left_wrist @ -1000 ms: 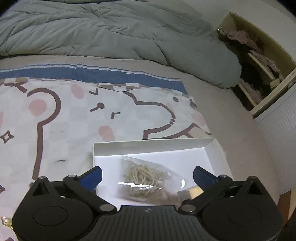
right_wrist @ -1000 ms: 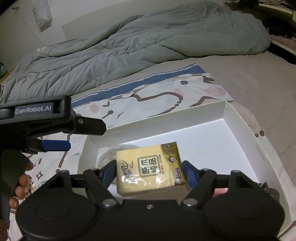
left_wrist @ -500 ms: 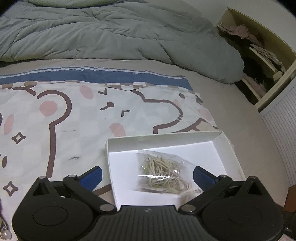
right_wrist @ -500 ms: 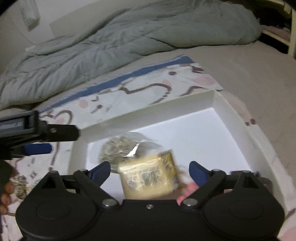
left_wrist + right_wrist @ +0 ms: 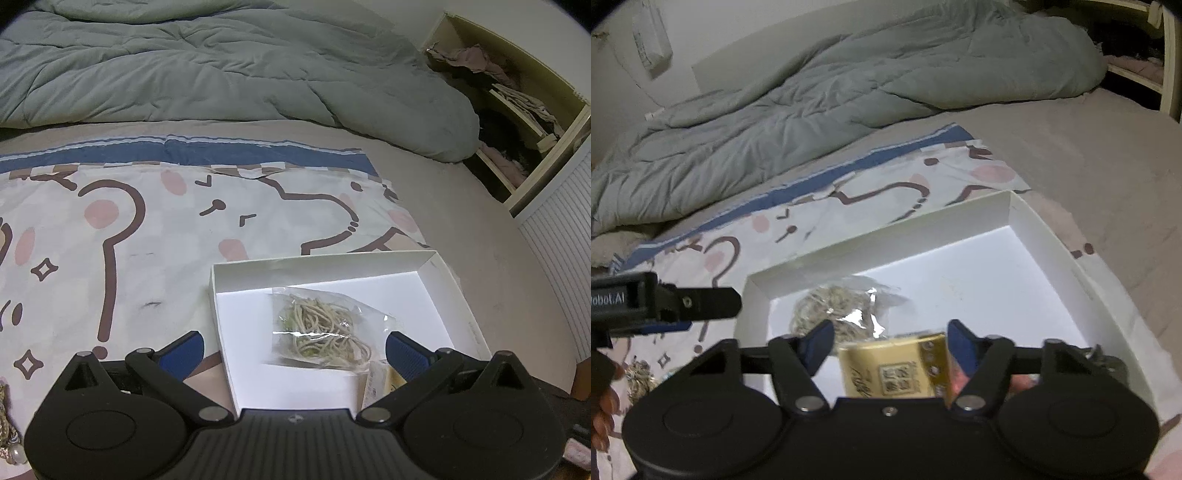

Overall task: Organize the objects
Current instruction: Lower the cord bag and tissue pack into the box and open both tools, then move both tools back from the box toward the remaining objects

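A shallow white box (image 5: 321, 263) (image 5: 1034, 218) lies on the patterned bed sheet. A clear bag of rubber bands (image 5: 325, 326) (image 5: 836, 314) lies inside it. A yellow tissue pack (image 5: 897, 371) (image 5: 380, 380) lies in the box near its front edge, between the fingers of my right gripper (image 5: 890, 345), which is open and not clamping it. My left gripper (image 5: 295, 349) is open and empty, held above the box's left front part; it also shows from the side in the right wrist view (image 5: 676, 304).
A grey duvet (image 5: 207, 62) lies bunched across the far side of the bed. An open shelf unit with clothes (image 5: 517, 107) stands at the right. A beaded string item (image 5: 7, 424) (image 5: 639, 380) lies on the sheet left of the box.
My right gripper opened and let go of the tissue pack in the box, then drew back. My left gripper drew back and left from the bag of rubber bands.
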